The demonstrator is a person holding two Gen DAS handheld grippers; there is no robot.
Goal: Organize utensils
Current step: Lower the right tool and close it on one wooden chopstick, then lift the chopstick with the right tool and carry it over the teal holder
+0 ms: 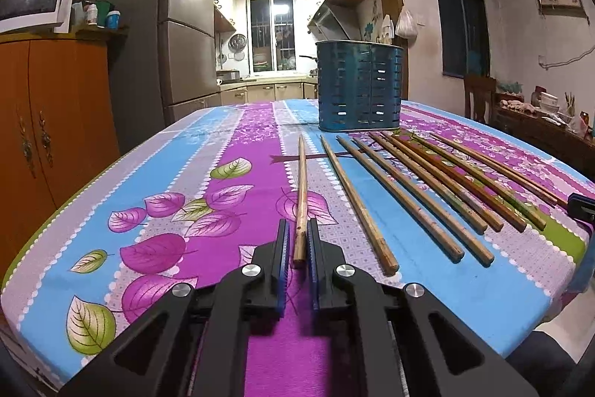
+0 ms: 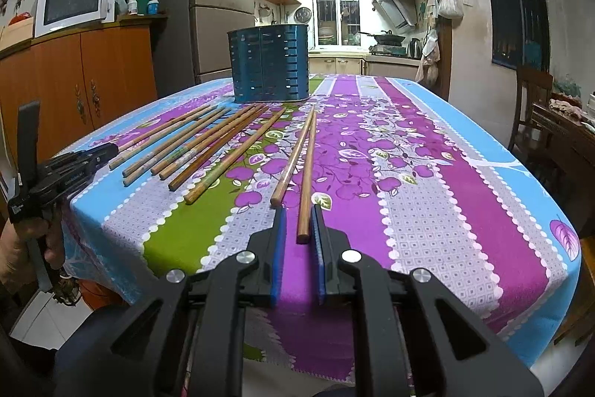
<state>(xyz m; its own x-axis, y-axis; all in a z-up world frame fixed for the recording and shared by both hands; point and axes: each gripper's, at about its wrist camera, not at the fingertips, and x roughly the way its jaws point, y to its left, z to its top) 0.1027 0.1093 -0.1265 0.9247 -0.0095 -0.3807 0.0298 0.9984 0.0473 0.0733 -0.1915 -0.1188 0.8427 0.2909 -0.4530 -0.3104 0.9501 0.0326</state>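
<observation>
Wooden chopstick (image 1: pixel 302 196) sitting pinched in left tongs (image 1: pixel 297 240) at thick end, ready for lifting. Remaining chopsticks (image 1: pixel 427 188) lying fanned on tabletop (image 1: pixel 223 144) before blue holder (image 1: pixel 360 85). Right tongs (image 2: pixel 299 229) clamping another chopstick (image 2: pixel 308 173) likewise.

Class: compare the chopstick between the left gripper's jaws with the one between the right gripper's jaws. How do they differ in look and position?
The left gripper's chopstick is paler and worn; the right gripper's chopstick is darker, reddish and smooth. The left one lies alone, the right one beside a lighter chopstick. Both are wooden and point toward the blue holder.
</observation>
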